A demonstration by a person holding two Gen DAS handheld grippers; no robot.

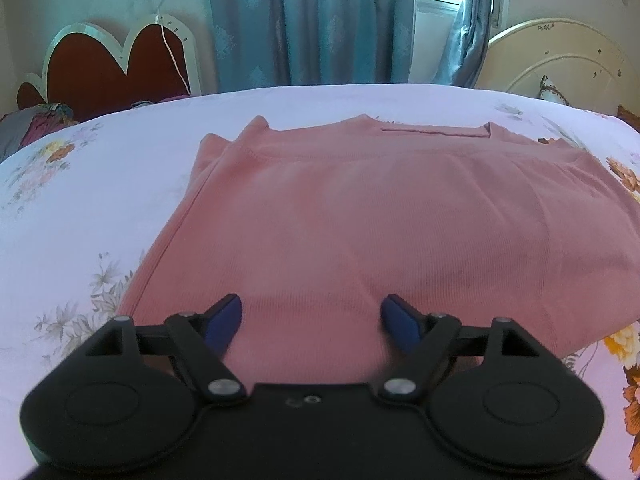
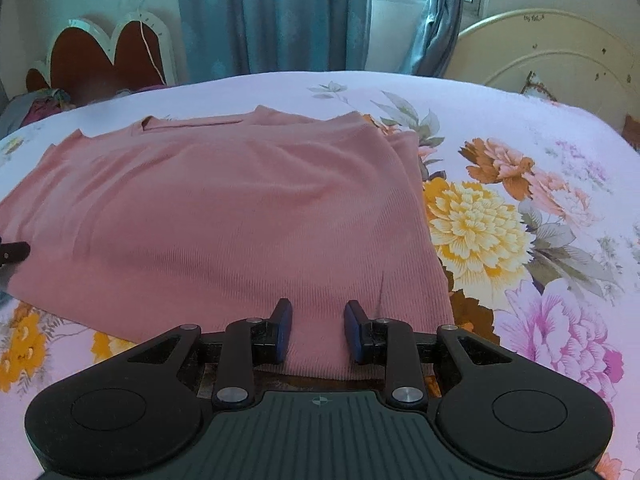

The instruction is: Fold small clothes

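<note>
I am judging the pink knit top (image 1: pixel 360 216), lying flat on the floral bedsheet (image 2: pixel 520 128), light and limp, best pinched at its near hem, with my left tongs (image 1: pixel 311 320) gaping and my right tongs (image 2: pixel 318 330) narrowly parted, neither gripping.

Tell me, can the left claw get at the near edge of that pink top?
Probably yes: the left claw is open right over the pink top near its front hem, and nothing lies between them on the bed sheet.
</note>
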